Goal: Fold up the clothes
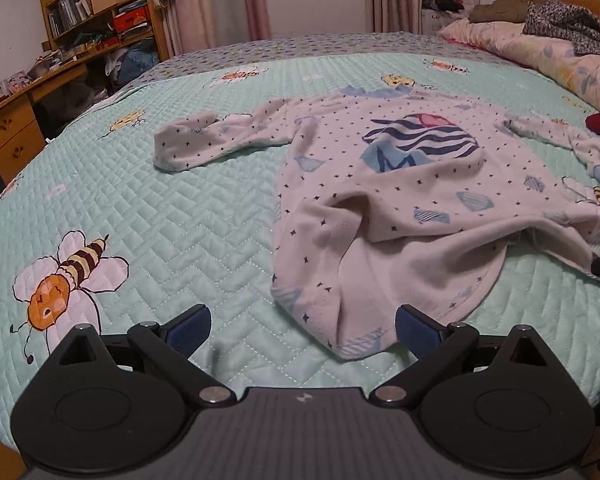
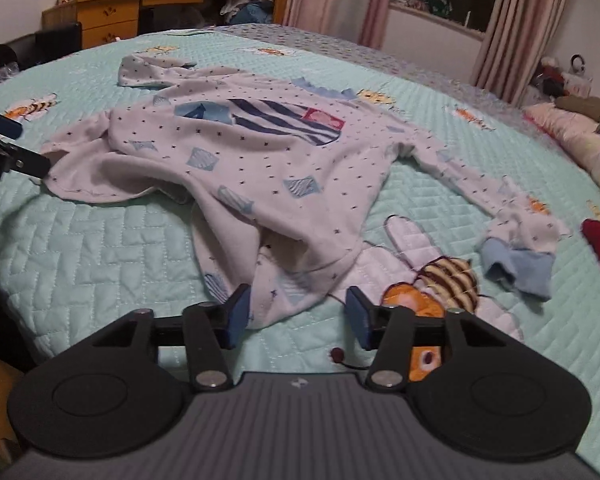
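Here, spread rumpled across the middle of the quilted bed [image 1: 148, 216]: a white dotted shirt [image 1: 400, 184], hem bunched toward the near edge. Left claw [image 1: 303, 332] released, hem corner lying between its pads. Right claw [image 2: 296, 318] released too, straddling the hem, gripping nothing.

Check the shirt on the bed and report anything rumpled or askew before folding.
The white star-print shirt lies unevenly on the quilt. Its hem is bunched and flipped over, showing the inside, and one sleeve is doubled back on itself. Both grippers, left and right, stand open at the hem.
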The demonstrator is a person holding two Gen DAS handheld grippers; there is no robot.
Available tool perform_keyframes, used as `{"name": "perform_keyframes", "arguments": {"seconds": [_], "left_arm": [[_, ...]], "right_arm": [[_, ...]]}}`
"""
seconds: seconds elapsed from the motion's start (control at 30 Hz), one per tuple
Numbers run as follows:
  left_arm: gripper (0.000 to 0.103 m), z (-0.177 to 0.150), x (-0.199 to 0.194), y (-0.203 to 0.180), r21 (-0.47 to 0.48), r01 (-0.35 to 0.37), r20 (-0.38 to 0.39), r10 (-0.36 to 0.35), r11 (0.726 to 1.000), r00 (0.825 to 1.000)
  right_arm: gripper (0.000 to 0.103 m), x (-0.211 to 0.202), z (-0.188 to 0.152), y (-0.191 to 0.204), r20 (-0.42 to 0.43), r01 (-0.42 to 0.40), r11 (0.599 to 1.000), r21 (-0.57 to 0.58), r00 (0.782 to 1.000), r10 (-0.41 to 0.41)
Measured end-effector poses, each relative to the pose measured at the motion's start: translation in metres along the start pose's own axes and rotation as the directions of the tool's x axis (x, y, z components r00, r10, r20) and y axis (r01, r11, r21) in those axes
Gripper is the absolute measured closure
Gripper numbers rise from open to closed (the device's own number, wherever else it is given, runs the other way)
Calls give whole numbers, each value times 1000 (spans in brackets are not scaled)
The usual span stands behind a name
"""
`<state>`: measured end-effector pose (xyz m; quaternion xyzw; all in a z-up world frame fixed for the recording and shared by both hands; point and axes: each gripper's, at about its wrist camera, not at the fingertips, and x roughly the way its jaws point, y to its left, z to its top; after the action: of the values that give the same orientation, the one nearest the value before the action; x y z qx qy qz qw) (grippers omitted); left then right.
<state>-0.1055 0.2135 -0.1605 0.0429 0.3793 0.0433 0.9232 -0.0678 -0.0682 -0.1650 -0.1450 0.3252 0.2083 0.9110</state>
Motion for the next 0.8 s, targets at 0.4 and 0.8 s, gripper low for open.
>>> {"name": "perform_keyframes", "arguments": {"seconds": [0.4, 0.8], "left_arm": [[89, 11, 20, 9, -43, -8, -27, 7, 999, 1000], [93, 15, -1, 31, -44, -25, -23, 24, 999, 999]], "right_arm": [[98, -6, -2, -4, 36, -4, 1000, 23, 999, 3], [100, -31, -3, -45, 32, -38, 992, 119, 999, 34]]}}
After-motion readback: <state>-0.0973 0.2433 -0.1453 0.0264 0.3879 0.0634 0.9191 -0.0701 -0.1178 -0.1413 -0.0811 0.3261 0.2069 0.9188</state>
